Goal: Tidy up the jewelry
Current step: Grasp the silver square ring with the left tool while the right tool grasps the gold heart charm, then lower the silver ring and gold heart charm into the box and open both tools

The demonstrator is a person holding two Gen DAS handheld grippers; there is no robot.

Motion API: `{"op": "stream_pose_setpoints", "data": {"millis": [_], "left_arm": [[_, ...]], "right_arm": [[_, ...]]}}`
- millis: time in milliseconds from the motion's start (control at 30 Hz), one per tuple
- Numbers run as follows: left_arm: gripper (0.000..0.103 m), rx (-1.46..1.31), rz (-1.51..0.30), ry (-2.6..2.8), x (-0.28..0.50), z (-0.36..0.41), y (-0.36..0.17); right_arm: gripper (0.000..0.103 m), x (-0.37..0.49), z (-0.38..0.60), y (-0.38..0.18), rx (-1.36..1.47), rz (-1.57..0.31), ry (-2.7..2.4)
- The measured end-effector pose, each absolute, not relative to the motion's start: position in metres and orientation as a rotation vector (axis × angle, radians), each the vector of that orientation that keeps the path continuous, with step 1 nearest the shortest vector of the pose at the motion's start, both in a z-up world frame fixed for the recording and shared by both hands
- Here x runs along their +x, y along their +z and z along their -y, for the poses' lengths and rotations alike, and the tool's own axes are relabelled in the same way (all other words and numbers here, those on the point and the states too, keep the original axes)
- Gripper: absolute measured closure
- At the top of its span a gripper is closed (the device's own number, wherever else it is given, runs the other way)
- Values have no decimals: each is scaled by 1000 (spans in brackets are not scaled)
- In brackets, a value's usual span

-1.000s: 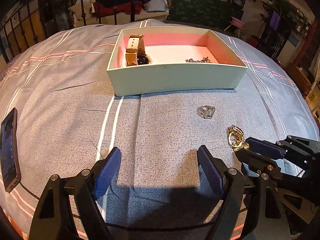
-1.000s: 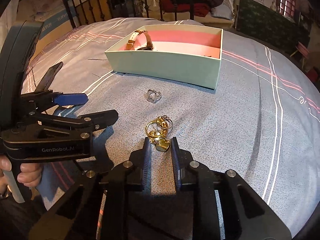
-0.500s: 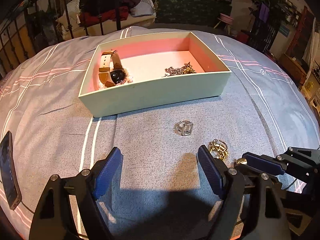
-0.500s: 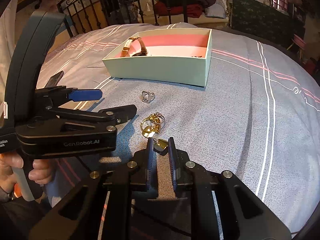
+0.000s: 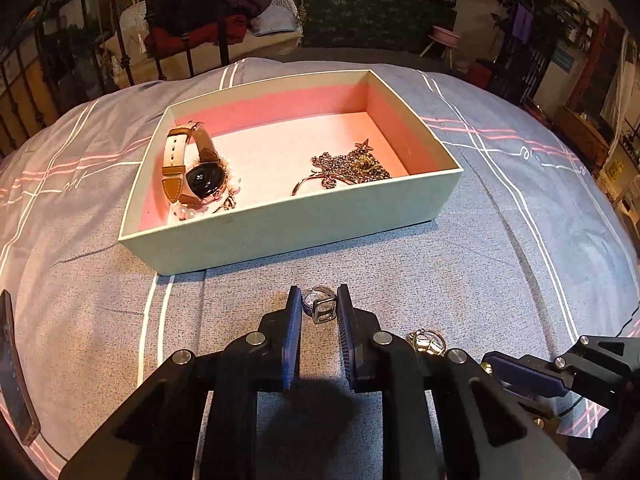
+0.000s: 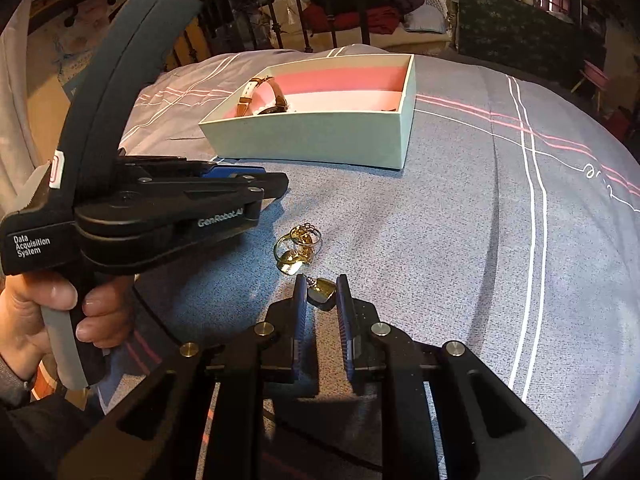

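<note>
The left claw (image 5: 319,312), its jaws just closed narrow around the small silver square-faced ring (image 5: 320,307) on the grey bedspread (image 5: 480,280), sits just before the pale green cardboard box (image 5: 300,224), while the right claw (image 6: 321,300) pinches a gold heart charm (image 6: 322,292).

Left tool (image 5: 319,307) just closed around silver ring (image 5: 320,306) on bedspread (image 5: 480,264).

- Silver ring (image 5: 319,307): on the bedspread before the box, between blue pads.
- Gold charms (image 6: 298,245): heaped on bedspread.
- Box (image 5: 304,224): open, holding watch (image 5: 200,172) and chains (image 5: 352,166).
</note>
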State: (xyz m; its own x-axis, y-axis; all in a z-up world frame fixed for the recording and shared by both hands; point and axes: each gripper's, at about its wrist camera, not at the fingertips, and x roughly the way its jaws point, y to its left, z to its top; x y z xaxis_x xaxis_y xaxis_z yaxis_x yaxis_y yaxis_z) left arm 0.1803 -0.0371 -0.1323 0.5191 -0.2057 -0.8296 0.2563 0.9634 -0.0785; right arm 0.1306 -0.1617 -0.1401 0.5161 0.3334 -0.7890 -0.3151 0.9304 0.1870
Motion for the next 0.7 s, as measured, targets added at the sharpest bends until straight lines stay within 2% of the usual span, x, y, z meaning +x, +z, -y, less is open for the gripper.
{"op": "stream_pose_setpoints", "data": {"millis": [500,700], "left_arm": [[85,2,-993,-221,168,7,-126],[85,13,-916,-217,179,8,-95]], "right_arm": [[87,134,153,-134,13,-933,409],[87,151,151,-101,-22,-835,401]]}}
